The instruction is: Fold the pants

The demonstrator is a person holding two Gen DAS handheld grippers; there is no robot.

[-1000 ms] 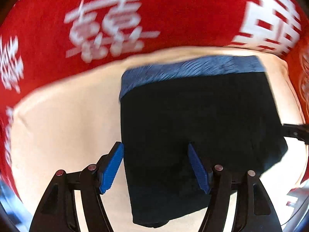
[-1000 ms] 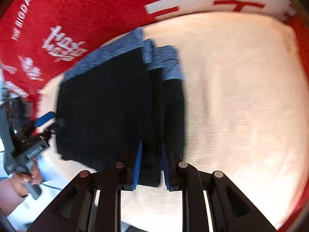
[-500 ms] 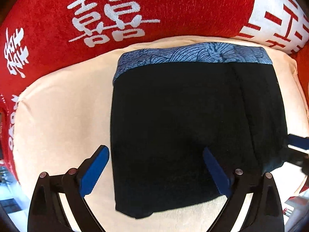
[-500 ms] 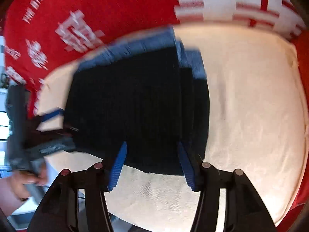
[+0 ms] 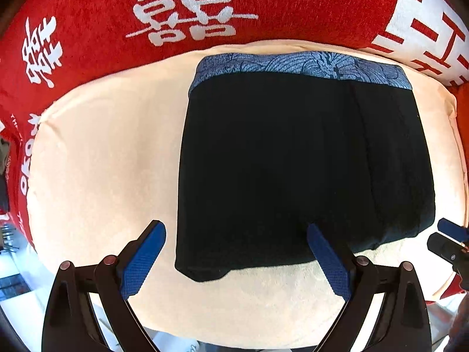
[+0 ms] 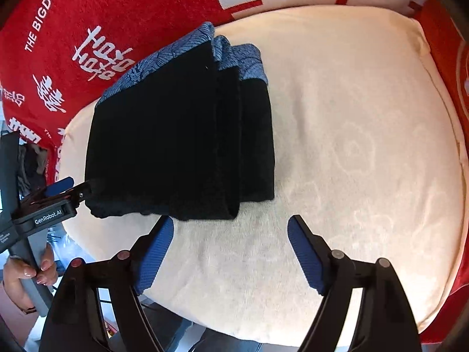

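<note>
I am looking down at a red cloth (image 5: pixel 88 29) printed with white characters, spreading under and behind everything else. On it a cream cushion (image 5: pixel 96 152) is lying, filling most of both views. The black pants (image 5: pixel 293 161) are sitting folded on that cushion, toward its far side, with the blue patterned waistband (image 5: pixel 302 66) running along the edge nearest the red cloth. In the right wrist view I am seeing the pants (image 6: pixel 164 140) as a stack of layers, the folded edges stepping down on the right side and the waistband (image 6: pixel 249 64) showing in staggered strips at the top.

My left gripper (image 5: pixel 236 259) is hovering at the near edge of the pants with its jaws spread wide, holding nothing; one blue pad (image 5: pixel 143 259) is over bare cushion and the other is overlapping the pants' near edge in the view, though I cannot tell whether it is touching the fabric. My right gripper (image 6: pixel 230 256) is also gaping with nothing between the pads, sitting over bare cushion just near of the pants' corner.

In the right wrist view the left gripper (image 6: pixel 63 189) is appearing at the pants' left corner, with the hand (image 6: pixel 29 270) wrapping its grey handle.
</note>
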